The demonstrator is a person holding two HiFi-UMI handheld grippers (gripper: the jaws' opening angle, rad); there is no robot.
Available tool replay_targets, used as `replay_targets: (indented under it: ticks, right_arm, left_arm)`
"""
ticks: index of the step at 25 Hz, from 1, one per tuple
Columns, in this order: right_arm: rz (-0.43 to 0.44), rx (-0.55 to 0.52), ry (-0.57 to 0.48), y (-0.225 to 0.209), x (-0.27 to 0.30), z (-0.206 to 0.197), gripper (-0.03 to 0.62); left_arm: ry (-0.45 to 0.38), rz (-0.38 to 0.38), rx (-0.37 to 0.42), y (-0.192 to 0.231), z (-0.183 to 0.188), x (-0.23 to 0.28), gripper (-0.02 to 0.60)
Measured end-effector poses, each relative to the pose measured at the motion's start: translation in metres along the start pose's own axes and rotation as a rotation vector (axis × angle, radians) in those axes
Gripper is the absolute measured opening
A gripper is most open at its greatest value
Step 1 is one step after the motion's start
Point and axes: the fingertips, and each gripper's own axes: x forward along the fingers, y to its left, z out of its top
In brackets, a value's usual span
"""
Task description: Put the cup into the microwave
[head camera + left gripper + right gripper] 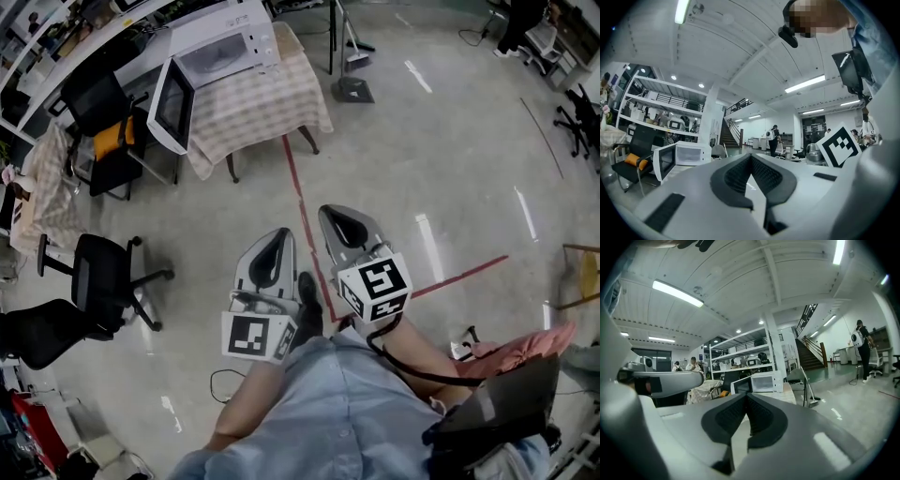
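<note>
The white microwave [225, 39] stands on a table with a checked cloth [262, 108] at the far upper left, its door [173, 103] swung open. It also shows as the microwave [686, 153] in the left gripper view and the microwave [761, 381] in the right gripper view, far ahead in both. No cup shows in any view. My left gripper [281, 234] and right gripper [333, 214] are held side by side in front of the person's body, well short of the table. Both are shut with nothing between the fingertips, as the left gripper [751, 155] and right gripper [746, 394] confirm.
Black office chairs [103, 272] stand at the left, one with an orange cushion [111, 136] beside the table. A red tape line [305, 216] runs along the floor toward the table. A dustpan [352, 89] sits right of the table. A person with a backpack [774, 138] walks far off.
</note>
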Motion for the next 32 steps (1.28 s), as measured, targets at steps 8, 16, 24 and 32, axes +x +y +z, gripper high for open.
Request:
replay_targets:
  ticks: [8,16,24,32]
  right_arm:
    - [-0.021,-0.023,0.003,-0.015,0.094,0.023,0.002]
    - [-0.027,-0.052,-0.014,-0.011,0.171,0.048,0.002]
    - [-0.039,-0.075,0.007,-0.018,0.213,0.055,0.002]
    - [-0.059,-0.059,0.018,-0.050,0.247,0.052,0.002]
  left_arm:
    - [-0.051,-0.052,-0.014,0.072,0.020,0.062,0.005]
    - [-0.090,-0.072,-0.013,0.141,0.040,0.095,0.005]
    - [-0.087,-0.064,-0.054,0.181,0.035,0.117,0.005]
    - [-0.043,-0.061,-0.060,0.203,0.020,0.156,0.005]
